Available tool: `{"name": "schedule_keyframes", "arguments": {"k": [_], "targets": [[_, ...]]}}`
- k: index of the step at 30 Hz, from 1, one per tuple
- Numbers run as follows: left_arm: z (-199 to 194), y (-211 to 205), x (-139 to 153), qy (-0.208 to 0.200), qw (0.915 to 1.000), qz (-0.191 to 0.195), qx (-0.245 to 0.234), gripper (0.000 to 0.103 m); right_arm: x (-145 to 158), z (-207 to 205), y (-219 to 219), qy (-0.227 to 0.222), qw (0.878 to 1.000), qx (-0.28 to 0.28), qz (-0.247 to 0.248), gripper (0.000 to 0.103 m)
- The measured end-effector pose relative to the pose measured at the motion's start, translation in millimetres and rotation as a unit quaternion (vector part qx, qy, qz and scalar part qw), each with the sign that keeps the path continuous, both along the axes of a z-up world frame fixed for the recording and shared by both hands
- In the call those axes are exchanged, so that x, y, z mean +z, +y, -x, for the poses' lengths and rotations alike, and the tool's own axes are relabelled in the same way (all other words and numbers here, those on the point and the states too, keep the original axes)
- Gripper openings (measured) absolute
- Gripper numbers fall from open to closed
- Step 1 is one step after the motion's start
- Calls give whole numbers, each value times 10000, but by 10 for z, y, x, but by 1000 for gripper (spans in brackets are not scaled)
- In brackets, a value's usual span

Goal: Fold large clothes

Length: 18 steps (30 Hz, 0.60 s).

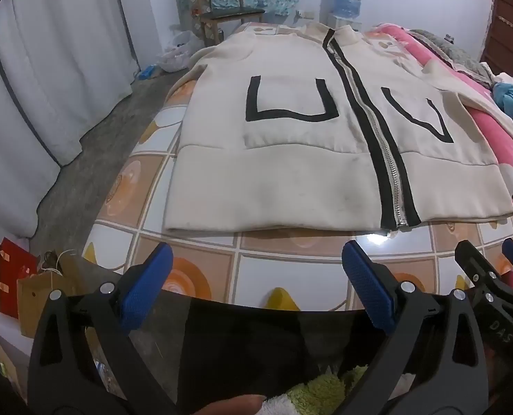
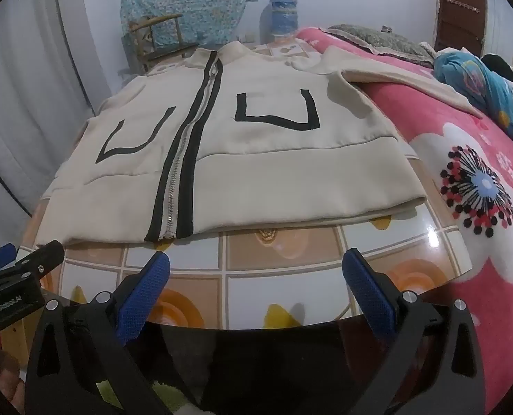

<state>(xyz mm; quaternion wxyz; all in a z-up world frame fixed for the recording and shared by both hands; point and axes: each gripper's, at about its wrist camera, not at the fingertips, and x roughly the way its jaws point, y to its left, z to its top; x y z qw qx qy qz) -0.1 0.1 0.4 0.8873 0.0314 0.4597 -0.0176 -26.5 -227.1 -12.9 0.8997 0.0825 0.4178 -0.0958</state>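
Left wrist view: the left gripper [image 1: 256, 276] hovers with jaws spread wide and empty over the tiled desk [image 1: 291, 266], just short of the hem of a cream zip-up jacket [image 1: 273, 186] lying flat, zipped, front up. Right wrist view: the right gripper [image 2: 256, 273] is likewise wide and empty before the same jacket [image 2: 256, 186], whose right sleeve [image 2: 394, 76] trails onto a pink blanket [image 2: 481, 259]; folding appears not yet begun, and the next move likely calls for pinching a sleeve or side edge.
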Motion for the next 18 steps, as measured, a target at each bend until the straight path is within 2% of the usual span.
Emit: {"name": "schedule_keyframes", "arguments": {"k": [18], "targets": [[-42, 39, -54, 69, 9998, -83, 152, 95, 66, -41, 26, -45, 10000, -50, -37, 97]]}}
